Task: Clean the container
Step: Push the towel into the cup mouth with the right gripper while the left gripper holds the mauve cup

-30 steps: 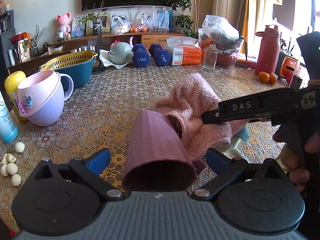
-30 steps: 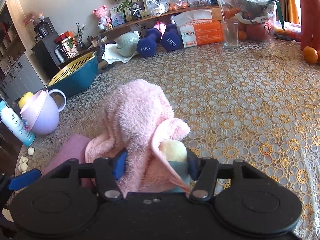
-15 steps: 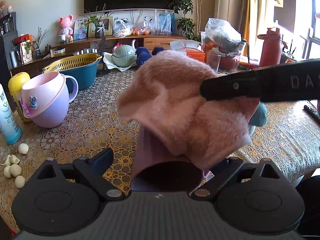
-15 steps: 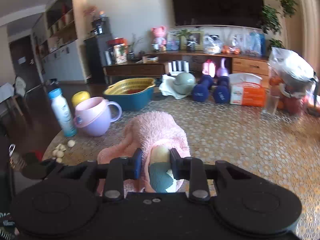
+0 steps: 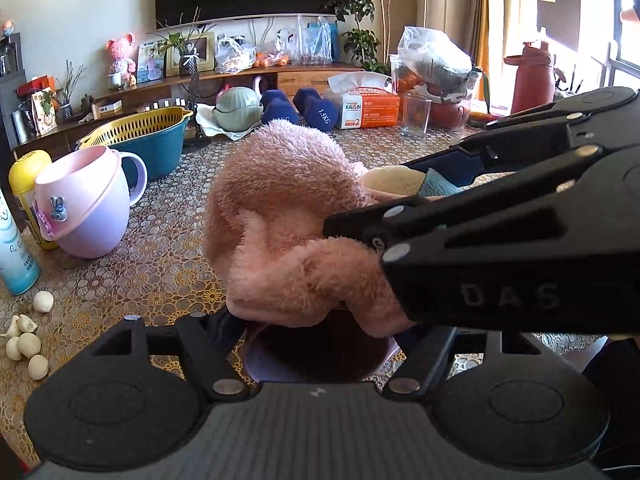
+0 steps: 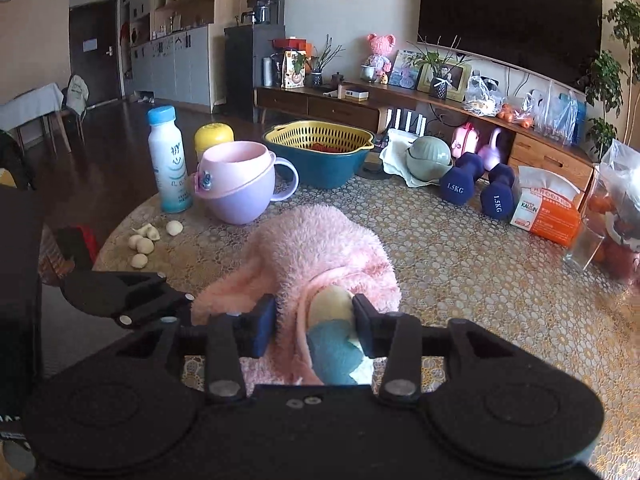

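Mauve plastic container (image 5: 316, 354) sits between the left gripper (image 5: 316, 344) fingers, mouth toward the camera; jaws have just been closing, about half open, contact not visible. Judged light, stiff and smooth: grip across the walls near the rim. Just beyond, the right gripper (image 6: 314, 320), angled downward, has its fingers pinched on a fluffy pink cloth (image 5: 288, 216), soft and compressible, draped over the container's far end above the counter (image 6: 460, 264).

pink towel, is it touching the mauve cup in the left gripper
Touching. In the left wrist view the pink towel drapes over the mauve cup, its lower edge lying on the rim with no gap showing.
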`<action>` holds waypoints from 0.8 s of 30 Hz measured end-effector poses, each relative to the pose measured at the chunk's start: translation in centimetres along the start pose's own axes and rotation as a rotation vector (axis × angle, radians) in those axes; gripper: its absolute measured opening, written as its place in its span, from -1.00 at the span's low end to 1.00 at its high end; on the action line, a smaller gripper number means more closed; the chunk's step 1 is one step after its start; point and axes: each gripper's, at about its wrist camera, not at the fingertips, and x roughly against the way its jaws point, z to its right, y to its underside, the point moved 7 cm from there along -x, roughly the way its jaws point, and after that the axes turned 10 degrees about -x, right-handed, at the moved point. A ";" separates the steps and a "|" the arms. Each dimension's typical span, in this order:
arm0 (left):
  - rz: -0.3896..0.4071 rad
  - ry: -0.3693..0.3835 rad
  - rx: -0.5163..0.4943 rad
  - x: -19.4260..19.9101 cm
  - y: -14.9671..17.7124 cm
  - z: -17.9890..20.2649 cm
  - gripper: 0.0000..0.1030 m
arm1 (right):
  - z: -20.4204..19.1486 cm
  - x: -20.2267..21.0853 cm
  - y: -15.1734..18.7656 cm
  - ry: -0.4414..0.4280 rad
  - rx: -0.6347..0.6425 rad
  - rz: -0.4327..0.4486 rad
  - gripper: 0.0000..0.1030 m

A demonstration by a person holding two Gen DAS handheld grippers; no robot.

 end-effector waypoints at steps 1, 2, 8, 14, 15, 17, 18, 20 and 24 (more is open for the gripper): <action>0.000 0.001 0.000 0.0 0.0 0.0 0.42 | 0.0 -0.3 0.3 0.029 0.025 0.006 -0.20; 0.000 0.001 0.001 0.0 0.0 0.0 0.42 | 0.1 -0.6 0.4 0.043 0.038 0.007 -0.22; 0.008 -0.001 -0.015 0.0 0.0 0.2 0.42 | 2.9 -3.2 1.8 0.175 0.065 -0.032 -0.46; 0.008 0.007 -0.009 0.1 0.1 -0.1 0.42 | 6.2 -2.8 1.5 0.242 -0.054 0.000 -0.49; 0.009 0.009 -0.009 0.1 0.2 -0.2 0.42 | 6.8 -2.3 1.1 0.232 -0.085 0.010 -0.49; 0.011 0.015 -0.007 0.1 0.2 -0.2 0.42 | 7.5 -1.1 0.5 0.223 -0.117 0.032 -0.49; 0.011 0.021 -0.004 0.1 0.1 -0.1 0.42 | 7.6 -0.5 0.1 0.213 -0.119 0.040 -0.49; 0.011 0.031 -0.002 0.1 0.1 0.0 0.42 | 7.2 0.6 -0.3 0.171 -0.117 0.053 -0.49; 0.018 0.061 -0.010 0.4 0.0 0.8 0.41 | 4.5 2.5 -0.5 0.065 -0.090 0.049 -0.49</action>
